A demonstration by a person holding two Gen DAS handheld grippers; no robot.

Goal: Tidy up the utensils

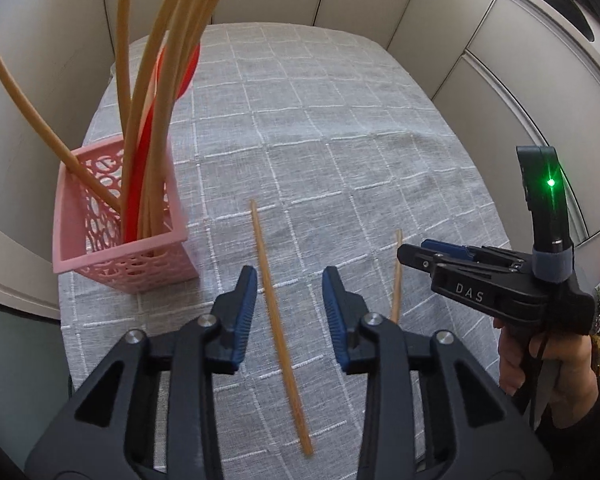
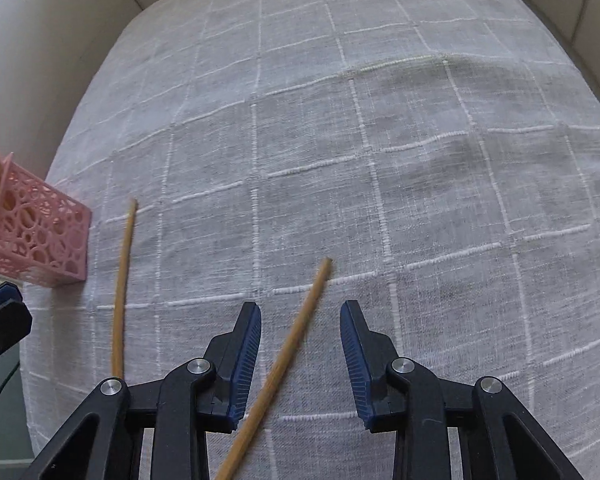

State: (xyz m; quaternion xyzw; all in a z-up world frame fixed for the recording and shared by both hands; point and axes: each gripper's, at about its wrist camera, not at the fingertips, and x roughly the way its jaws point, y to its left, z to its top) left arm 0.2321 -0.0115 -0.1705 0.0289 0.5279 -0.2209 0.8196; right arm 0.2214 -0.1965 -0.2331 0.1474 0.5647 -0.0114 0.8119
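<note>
Apparently both grippers point(image 1: 289, 280) point(image 2: 300, 316) straddle loose chopsticks point(image 1: 278, 320)

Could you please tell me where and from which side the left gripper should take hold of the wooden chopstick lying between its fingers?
Grip the thin wooden chopstick near mid-length, coming straight down from above. It lies flat on the grey checked tablecloth, running lengthwise between the open left gripper, so the pads would likely close squarely across its narrow width. A low grip seems wise, since the stick is slender.

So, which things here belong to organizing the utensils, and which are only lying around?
Job:
- two loose chopsticks
- pink holder
- left gripper, open
- right gripper, open

Only around:
- checked tablecloth
- wall panels
</note>
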